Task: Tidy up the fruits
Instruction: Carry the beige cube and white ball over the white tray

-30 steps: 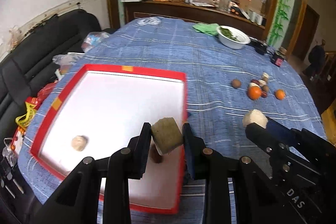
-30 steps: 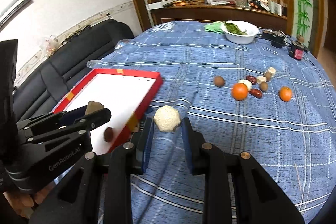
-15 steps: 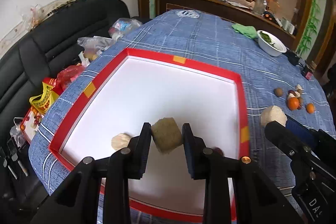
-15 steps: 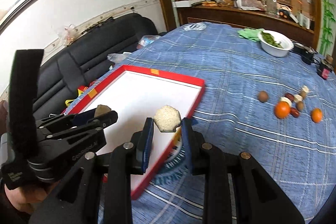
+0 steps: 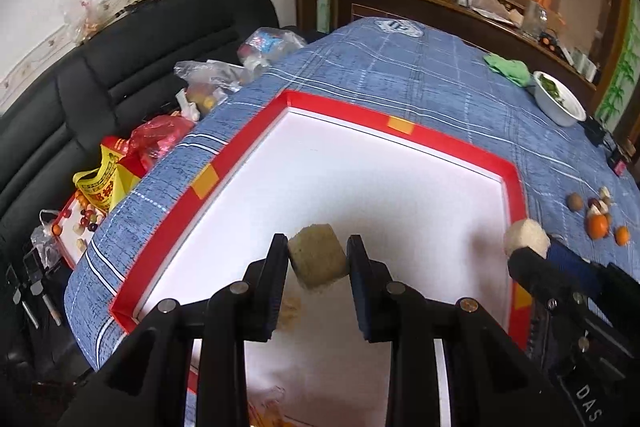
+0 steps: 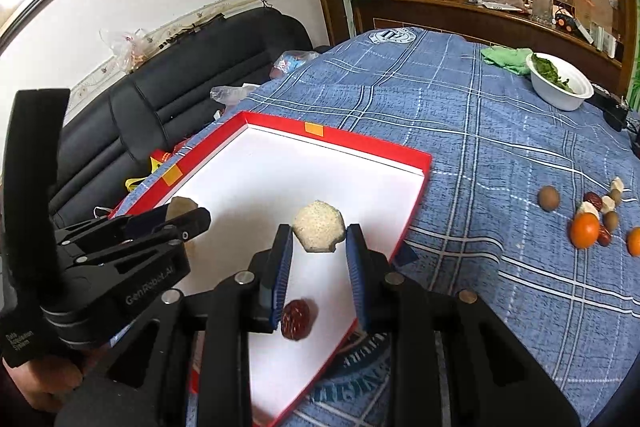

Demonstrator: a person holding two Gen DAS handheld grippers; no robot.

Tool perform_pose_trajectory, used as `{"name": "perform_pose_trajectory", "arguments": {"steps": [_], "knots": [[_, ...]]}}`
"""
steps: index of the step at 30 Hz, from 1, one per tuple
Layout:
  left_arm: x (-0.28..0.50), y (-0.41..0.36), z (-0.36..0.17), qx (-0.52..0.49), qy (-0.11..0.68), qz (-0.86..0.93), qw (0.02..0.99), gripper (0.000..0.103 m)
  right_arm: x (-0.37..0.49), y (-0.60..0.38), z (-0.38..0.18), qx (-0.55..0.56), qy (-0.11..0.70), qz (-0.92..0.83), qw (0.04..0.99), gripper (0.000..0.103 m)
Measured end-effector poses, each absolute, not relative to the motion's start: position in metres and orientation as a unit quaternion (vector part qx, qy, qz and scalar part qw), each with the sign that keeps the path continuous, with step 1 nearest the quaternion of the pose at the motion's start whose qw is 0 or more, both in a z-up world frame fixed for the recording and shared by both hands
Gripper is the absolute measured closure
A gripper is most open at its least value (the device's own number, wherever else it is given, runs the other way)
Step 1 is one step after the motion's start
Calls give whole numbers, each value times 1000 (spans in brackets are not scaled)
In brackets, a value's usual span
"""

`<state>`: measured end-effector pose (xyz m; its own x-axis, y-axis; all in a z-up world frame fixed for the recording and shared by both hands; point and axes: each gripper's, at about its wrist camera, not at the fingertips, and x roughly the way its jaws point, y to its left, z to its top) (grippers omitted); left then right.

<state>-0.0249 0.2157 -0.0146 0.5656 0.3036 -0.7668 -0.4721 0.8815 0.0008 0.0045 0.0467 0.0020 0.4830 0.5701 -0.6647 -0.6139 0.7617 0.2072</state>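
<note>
A tan, block-shaped piece [image 5: 318,261] was held clamped between the jaws of the left gripper [image 5: 317,281], above the white floor of the red-rimmed tray [image 5: 244,151], toward the tray's near left part. A paler, faceted piece [image 6: 319,231] was gripped in the same way by the right gripper [image 6: 319,269], over the tray's near right part, just inside its right rim. Both pieces appeared to be carried clear of the floor so that they could be set down in the tray, which seemed to serve as the collecting place.

A dark red date [image 6: 297,319] was already lying on the tray floor near its right rim, and a pale piece [image 5: 289,309] was partly hidden under the left gripper. The remaining fruits [image 6: 590,217], among them two small oranges, were still grouped on the blue checked tablecloth [image 6: 472,131] toward the table's right edge, well apart from the tray.

"GenRobot.AI" and "Data Acquisition System" could be read on the left gripper's body, "DAS" on the right one. The round emblems printed on the cloth could not be read.
</note>
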Motion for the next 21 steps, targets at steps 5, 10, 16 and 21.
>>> {"name": "perform_pose_trajectory", "arguments": {"steps": [5, 10, 16, 21], "knots": [[-20, 226, -20, -103, 416, 232, 873, 74, 8, 58, -5, -42, 374, 347, 859, 73], [-15, 229, -24, -96, 422, 240, 869, 74, 14, 67, -14, -50, 384, 346, 854, 73], [-11, 230, -25, -93, 424, 245, 867, 74, 16, 74, -21, -55, 396, 349, 848, 73], [-9, 230, -27, -88, 428, 249, 864, 74, 18, 75, -26, -55, 404, 348, 844, 73]]}}
